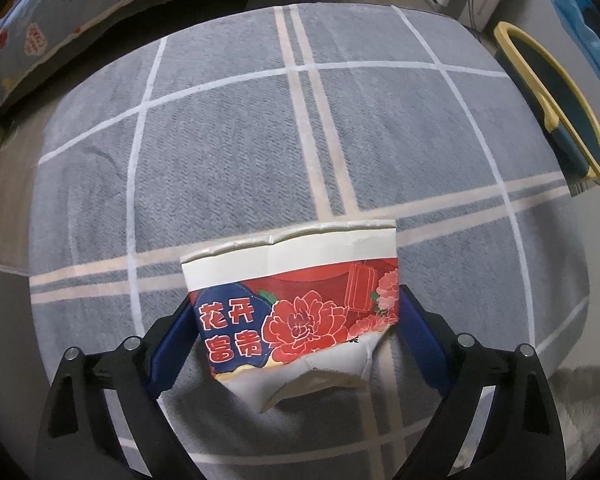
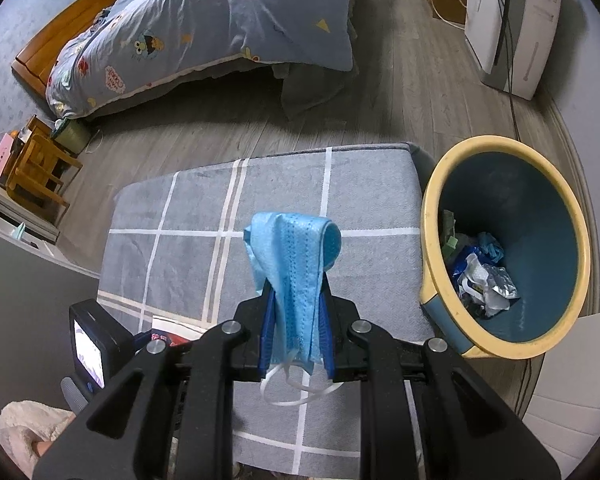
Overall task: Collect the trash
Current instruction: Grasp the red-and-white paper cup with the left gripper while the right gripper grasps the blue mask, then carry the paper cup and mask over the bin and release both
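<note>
In the left wrist view my left gripper [image 1: 296,320] is closed on a flattened red paper cup [image 1: 300,300] with flowers and Chinese characters, held just over the grey checked cloth [image 1: 236,144]. In the right wrist view my right gripper [image 2: 296,320] is shut on a folded blue face mask [image 2: 296,264], its white ear loop hanging below. The blue trash bin with a yellow rim [image 2: 556,216] stands to the right of it and holds several crumpled wrappers [image 2: 484,280]. The bin also shows in the left wrist view [image 1: 556,104] at far right.
The cloth-covered surface [image 2: 204,240] drops off to a wood floor [image 2: 236,128]. A bed with a blue quilt [image 2: 220,28] lies beyond. A white appliance [image 2: 508,20] with cables stands at back right. A small wooden stand [image 2: 36,168] is at left.
</note>
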The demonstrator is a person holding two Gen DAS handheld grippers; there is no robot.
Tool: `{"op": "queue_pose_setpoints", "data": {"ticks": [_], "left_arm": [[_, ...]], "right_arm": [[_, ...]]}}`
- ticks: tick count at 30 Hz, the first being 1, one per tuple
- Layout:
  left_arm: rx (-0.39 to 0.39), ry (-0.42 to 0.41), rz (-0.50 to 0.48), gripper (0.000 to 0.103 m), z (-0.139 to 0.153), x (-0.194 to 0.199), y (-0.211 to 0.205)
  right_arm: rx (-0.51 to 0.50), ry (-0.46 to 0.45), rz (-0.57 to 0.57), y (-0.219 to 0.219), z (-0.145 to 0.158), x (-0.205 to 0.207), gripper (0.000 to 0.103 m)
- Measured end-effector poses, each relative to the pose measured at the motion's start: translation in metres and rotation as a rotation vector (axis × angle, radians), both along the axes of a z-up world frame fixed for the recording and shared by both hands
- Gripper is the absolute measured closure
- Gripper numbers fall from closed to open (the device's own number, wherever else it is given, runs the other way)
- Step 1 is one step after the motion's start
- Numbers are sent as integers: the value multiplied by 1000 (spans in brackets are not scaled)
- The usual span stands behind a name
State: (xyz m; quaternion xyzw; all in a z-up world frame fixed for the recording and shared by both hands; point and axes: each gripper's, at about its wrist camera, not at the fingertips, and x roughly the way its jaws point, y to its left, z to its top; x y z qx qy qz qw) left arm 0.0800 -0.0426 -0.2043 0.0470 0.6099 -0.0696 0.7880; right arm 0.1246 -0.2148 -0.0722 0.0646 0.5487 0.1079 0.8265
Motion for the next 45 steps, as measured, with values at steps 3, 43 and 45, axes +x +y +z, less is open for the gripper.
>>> {"op": "queue_pose_setpoints", "data": {"ticks": [3, 43, 45], "left_arm": [[0, -24, -16, 11, 8, 2, -1], [-122, -352, -584, 10, 93, 95, -277], [-109, -355, -587, 10, 86, 98, -284]], "right_arm": [[-1, 11, 2, 0, -1, -1, 85], [105, -1, -542, -274, -47, 38, 79], [133, -9, -563, -278, -47, 37, 67]]}}
